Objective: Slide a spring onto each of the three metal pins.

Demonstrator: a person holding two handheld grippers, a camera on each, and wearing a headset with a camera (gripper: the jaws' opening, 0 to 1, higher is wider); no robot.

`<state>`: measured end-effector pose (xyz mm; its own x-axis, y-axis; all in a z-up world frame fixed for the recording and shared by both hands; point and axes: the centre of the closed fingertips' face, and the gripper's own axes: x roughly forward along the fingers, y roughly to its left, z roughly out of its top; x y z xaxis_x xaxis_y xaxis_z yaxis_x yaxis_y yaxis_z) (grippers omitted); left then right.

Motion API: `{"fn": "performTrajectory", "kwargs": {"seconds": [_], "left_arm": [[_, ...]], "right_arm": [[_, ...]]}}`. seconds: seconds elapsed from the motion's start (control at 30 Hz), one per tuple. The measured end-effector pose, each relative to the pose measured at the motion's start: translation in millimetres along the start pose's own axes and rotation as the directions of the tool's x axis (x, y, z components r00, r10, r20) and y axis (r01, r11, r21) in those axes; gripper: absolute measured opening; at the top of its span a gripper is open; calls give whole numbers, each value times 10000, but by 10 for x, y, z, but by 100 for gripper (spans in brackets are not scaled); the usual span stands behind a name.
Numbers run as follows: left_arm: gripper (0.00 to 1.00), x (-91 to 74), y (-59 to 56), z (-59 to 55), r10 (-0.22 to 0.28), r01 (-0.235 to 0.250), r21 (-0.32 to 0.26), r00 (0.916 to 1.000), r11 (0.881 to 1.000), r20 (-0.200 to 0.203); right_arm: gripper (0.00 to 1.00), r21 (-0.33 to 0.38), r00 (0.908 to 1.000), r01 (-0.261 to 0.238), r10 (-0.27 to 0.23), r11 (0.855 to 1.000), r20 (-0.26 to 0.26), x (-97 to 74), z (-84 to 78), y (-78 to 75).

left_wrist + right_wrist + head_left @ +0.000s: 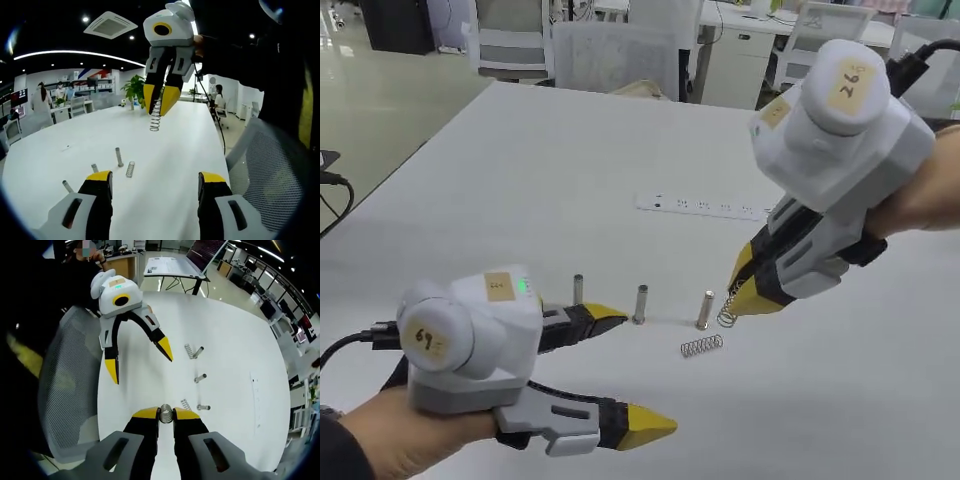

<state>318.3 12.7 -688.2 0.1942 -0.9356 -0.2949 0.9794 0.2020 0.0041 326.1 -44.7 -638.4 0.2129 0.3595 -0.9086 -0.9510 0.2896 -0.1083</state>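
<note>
Three short metal pins stand upright in a row on the white table: left pin (578, 290), middle pin (641, 303), right pin (706, 310). My right gripper (740, 295) hovers just right of the right pin, shut on a spring (727, 312) that hangs from its tips (166, 413). A loose spring (701, 346) lies in front of the right pin. In the right gripper view another loose spring (188, 350) lies beside the farthest pin (198, 352). My left gripper (635, 372) is open and holds nothing, low near the left pin.
A white power strip (705, 207) lies on the table behind the pins. Office chairs and desks stand beyond the table's far edge. A mesh chair (270, 165) sits at the table's side.
</note>
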Motion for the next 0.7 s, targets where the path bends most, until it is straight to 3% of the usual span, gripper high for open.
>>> {"fn": "performTrajectory", "kwargs": {"seconds": [0.33,0.7], "left_arm": [[74,-140,183,-150,860,-862,-317,9963,9958,-83],[75,-314,292,-266,1472,-1479,-569,9890,9874,-155]], "right_arm": [[8,197,9998,171,-172,9997,40,2,-22,-138],[8,406,9996,278,-277,9988,-19,18,-86,-310]]}}
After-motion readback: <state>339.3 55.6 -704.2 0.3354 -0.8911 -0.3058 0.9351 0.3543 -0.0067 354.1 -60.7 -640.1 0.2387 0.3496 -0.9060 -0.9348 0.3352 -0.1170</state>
